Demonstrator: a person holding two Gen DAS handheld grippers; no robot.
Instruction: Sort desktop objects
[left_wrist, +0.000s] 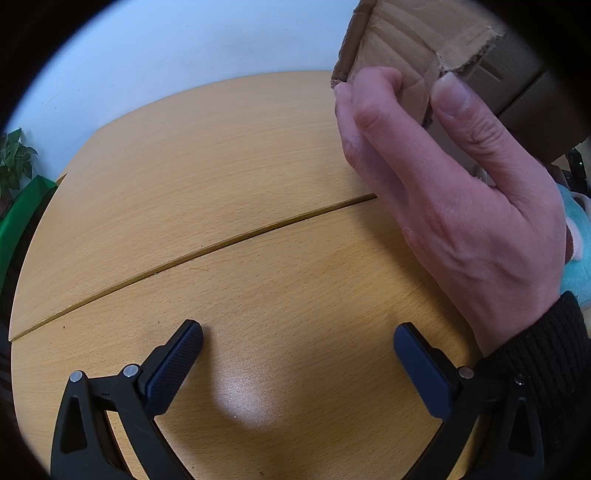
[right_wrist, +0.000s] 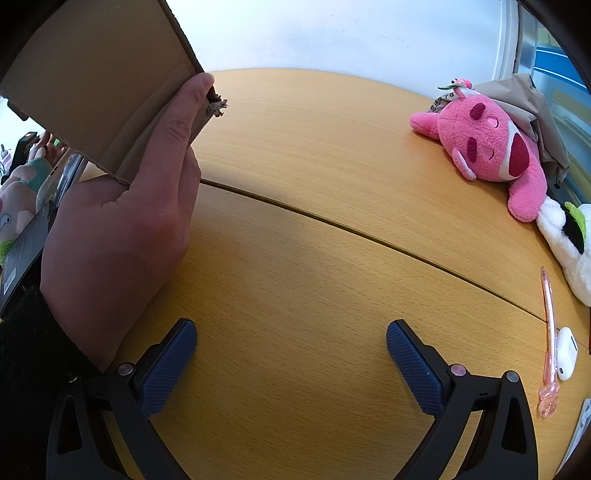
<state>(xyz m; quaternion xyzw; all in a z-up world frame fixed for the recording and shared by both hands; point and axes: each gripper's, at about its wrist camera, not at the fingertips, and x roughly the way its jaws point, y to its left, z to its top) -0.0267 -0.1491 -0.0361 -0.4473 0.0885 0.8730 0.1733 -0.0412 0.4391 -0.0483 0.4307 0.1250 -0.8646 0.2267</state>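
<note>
**A:** My left tool (left_wrist: 297, 343) and right tool (right_wrist: 291, 341) both sit spread wide over bare worktop (right_wrist: 314, 240), pads touching nothing.

**B:** And the sorting pieces?

**A:** A bare hand (left_wrist: 461, 206) holds a cardboard box (left_wrist: 424, 48) aloft between my two views, pinched at its torn flap. The pink plush (right_wrist: 487, 147) lies at the far right by a white plush (right_wrist: 569, 236); nearer me are a pink pen (right_wrist: 549, 332) and a white earbud case (right_wrist: 567, 352), just beside each other.

**B:** How will they handle?

**A:** I'd judge the plush light and soft, so squeeze the body. The pen looks slim and slippery; take it mid-barrel, across. The case looks smooth, so grip its flat sides.
</note>
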